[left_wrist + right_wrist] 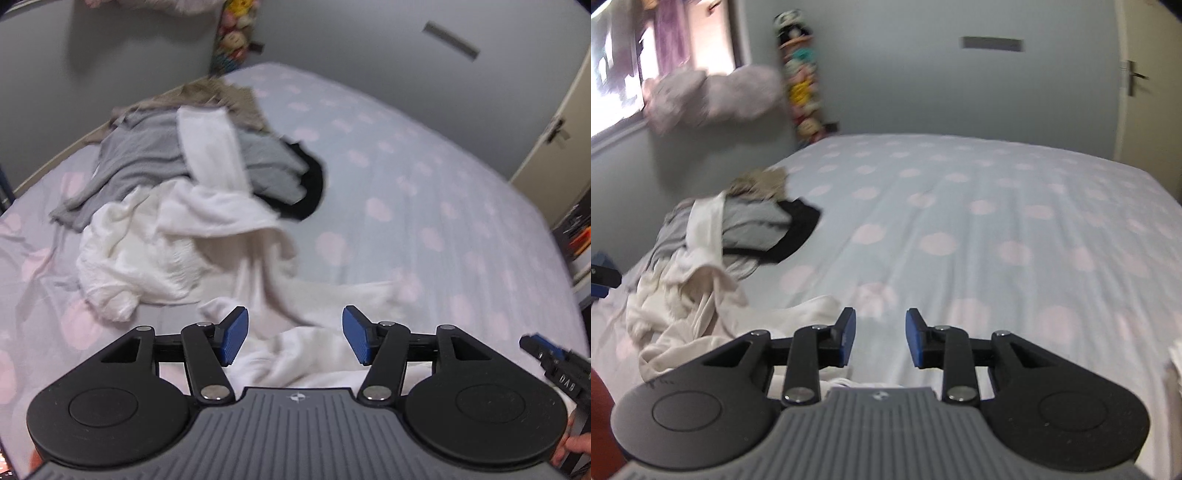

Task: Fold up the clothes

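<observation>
Left wrist blurred, right claw (pixel 546 354) cropped

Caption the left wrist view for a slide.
Open left gripper above a white garment on the spotted bed, unfolded clothes pile behind.

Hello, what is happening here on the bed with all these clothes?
A person holding a gripper in each hand is folding laundry on a spotted bed sheet. Both grippers are open and hold nothing. The left gripper hovers over a crumpled white garment lying in front of it. The right gripper is over the sheet, beside that garment's edge. Behind lies an unfolded pile of grey, white and black clothes.
</observation>
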